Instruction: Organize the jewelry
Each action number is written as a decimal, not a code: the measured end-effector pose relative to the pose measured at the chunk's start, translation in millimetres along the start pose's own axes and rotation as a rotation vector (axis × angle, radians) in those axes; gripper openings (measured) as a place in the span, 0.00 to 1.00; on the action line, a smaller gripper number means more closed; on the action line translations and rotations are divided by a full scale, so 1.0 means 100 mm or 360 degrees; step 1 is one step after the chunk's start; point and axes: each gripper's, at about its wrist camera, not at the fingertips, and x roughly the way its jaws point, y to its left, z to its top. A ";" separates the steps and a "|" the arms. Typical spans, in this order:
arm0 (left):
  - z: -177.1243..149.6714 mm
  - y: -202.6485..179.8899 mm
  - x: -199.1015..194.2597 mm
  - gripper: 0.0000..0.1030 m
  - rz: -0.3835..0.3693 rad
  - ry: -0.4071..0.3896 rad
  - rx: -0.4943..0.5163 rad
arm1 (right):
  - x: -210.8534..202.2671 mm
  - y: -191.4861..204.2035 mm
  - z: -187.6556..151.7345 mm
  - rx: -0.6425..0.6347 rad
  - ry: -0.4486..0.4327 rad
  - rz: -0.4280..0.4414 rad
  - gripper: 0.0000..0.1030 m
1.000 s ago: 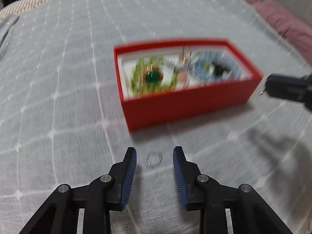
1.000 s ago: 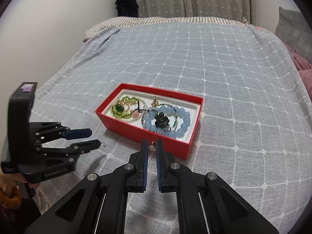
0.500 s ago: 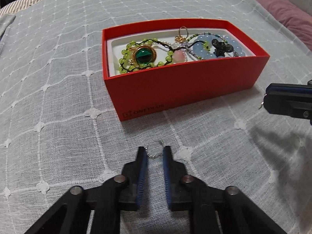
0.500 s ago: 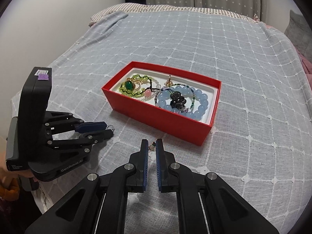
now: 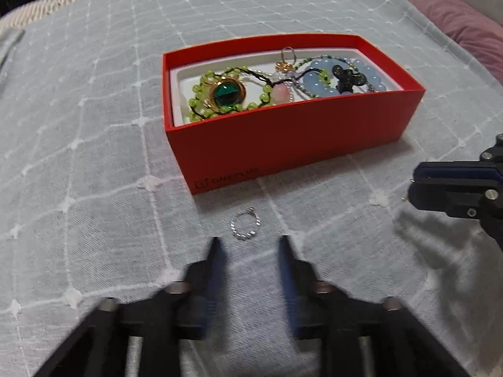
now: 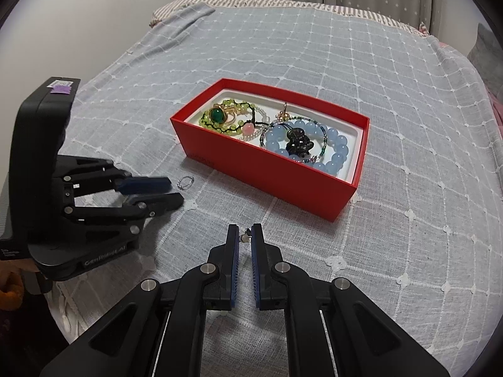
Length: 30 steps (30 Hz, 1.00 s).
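Broadly, everything sits on a bed (image 6: 393, 100) under a grey coverlet with a white grid, and the red box (image 5: 292, 144) rests in the middle of it, open-topped, its long axis running across the left wrist view. Inside lie a blue bead bracelet (image 6: 333, 154), a green bead strand (image 5: 220, 94) with a green stone, and smaller pieces tangled between them.

Outside the box, on the coverlet just in front of its near wall, lies the small silver ring (image 5: 246, 226), flat and apart from the box. It is straight ahead of the left tongs (image 5: 250, 245), just beyond the tips and centred on the gap; these tongs have just been opening, and they stand released with nothing between the pads. Of the two, the left is clearly the nearer; I judge a short push forward and down would bracket the ring.

Meanwhile the right tongs (image 6: 245, 235) hover further along the box's near side, clenched on a tiny earring (image 6: 244, 236) with a pale bead, held at the very tips.

As for writing, the box's near wall reads "ONEPLUS" with a small logo, and the left tongs' body carries a label that seems to read "GenRobot.AI". A purple sticker on top of it is too small to read.
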 end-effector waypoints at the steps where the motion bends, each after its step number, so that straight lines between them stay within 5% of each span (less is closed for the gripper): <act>1: 0.00 -0.01 0.02 0.39 0.0010 -0.0004 0.0007 | 0.01 0.00 0.00 -0.0001 0.0006 -0.0001 0.07; 9: 0.04 0.02 0.12 0.36 -0.0020 -0.0034 0.0001 | 0.07 0.02 0.00 -0.0018 0.0032 0.0002 0.07; 16: 0.06 0.01 0.15 0.26 -0.0030 -0.0036 -0.0006 | 0.09 0.06 -0.01 -0.0029 0.0040 0.0005 0.07; 20: 0.07 -0.02 0.14 0.12 -0.0011 -0.0041 0.0006 | 0.09 0.07 -0.02 -0.0033 0.0040 0.0006 0.07; 30: 0.09 -0.06 0.10 0.11 0.0008 -0.0053 0.0018 | 0.07 0.08 -0.01 -0.0042 0.0031 0.0007 0.07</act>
